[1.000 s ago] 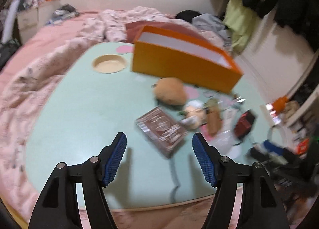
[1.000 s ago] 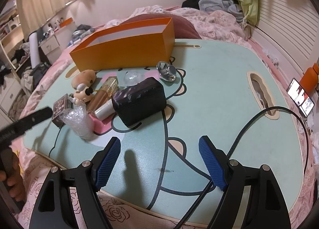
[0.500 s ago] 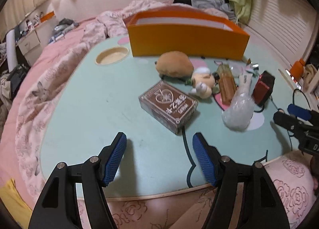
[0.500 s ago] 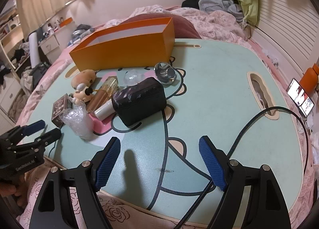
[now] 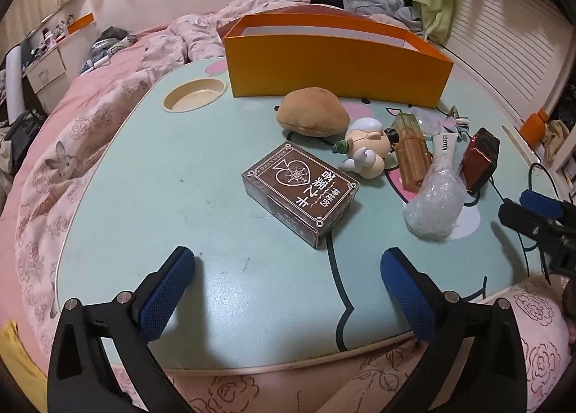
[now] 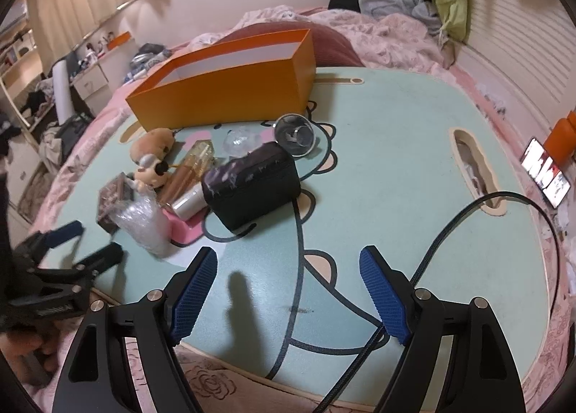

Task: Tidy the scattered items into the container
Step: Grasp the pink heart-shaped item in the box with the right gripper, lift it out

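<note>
An open orange box [image 5: 334,67] stands at the back of a mint-green table [image 5: 144,179]. In front of it lie a brown plush [image 5: 311,116], a small figurine [image 5: 367,150], an amber bottle [image 5: 412,150], a white tube [image 5: 444,146], a bubble-wrap bundle [image 5: 433,204] and a black pouch [image 6: 252,186]. A brown card box [image 5: 300,190] lies nearest my left gripper [image 5: 288,262]. Its jaws are opening wide, and nothing is between them. My right gripper [image 6: 288,258] hovers over the table's near edge, its jaws closing slightly around nothing.
A black cable [image 6: 468,218] runs across the table's right side past a slot [image 6: 475,168]. A round cup recess [image 5: 194,100] sits at the back left. A glass bowl [image 6: 295,134] lies by the box. Pink bedding [image 5: 54,161] surrounds the table. A lit phone [image 6: 545,175] lies to the right.
The left view has swung and levelled onto the card box, and the left jaws have spread much wider. The left gripper has come into the right view's lower left. The right gripper has stayed put.
</note>
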`<state>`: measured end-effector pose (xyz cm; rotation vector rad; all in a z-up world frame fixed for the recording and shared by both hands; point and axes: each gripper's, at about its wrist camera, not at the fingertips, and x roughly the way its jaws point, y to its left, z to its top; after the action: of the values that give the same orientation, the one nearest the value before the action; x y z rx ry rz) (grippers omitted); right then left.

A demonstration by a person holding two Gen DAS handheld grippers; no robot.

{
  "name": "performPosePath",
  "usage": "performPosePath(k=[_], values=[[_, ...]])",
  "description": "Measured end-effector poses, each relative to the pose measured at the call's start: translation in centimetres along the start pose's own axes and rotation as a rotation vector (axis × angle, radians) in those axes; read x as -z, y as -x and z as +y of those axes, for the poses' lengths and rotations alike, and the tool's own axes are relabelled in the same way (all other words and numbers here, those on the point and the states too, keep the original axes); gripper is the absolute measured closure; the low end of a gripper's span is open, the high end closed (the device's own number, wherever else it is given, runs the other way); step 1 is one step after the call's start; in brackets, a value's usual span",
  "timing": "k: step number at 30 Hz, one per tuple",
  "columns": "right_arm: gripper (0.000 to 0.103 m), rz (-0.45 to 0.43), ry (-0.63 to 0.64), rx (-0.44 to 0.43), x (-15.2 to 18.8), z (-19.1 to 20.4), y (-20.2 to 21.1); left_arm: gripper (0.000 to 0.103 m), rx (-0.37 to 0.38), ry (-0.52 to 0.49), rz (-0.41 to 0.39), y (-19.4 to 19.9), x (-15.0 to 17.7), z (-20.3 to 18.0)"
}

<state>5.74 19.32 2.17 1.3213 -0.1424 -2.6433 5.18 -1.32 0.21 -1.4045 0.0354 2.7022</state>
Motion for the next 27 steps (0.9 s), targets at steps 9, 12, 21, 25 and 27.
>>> performPosePath(k=[9,12,21,25,27], values=[[0.034,-0.158,0.016,-0.134,-13.5,1.1,4.2,0.000,0.002,-0.001,-0.004,0.0,-0.1,0.0],[0.044,-0.051,0.024,-0.145,-19.2,1.8,-0.1,0.000,0.002,0.000,-0.007,0.0,0.0,0.0],[0.061,0.256,0.049,0.158,-23.6,3.1,-14.6,0.000,0.009,0.000,-0.015,0.1,0.0,0.1],[0.061,0.300,0.027,0.162,-23.8,2.7,-16.6,0.000,0.012,-0.002,-0.018,0.2,0.1,0.1],[0.060,0.323,0.044,0.180,-23.9,3.5,-17.2,0.000,0.014,-0.001,-0.020,0.2,0.1,0.1]])
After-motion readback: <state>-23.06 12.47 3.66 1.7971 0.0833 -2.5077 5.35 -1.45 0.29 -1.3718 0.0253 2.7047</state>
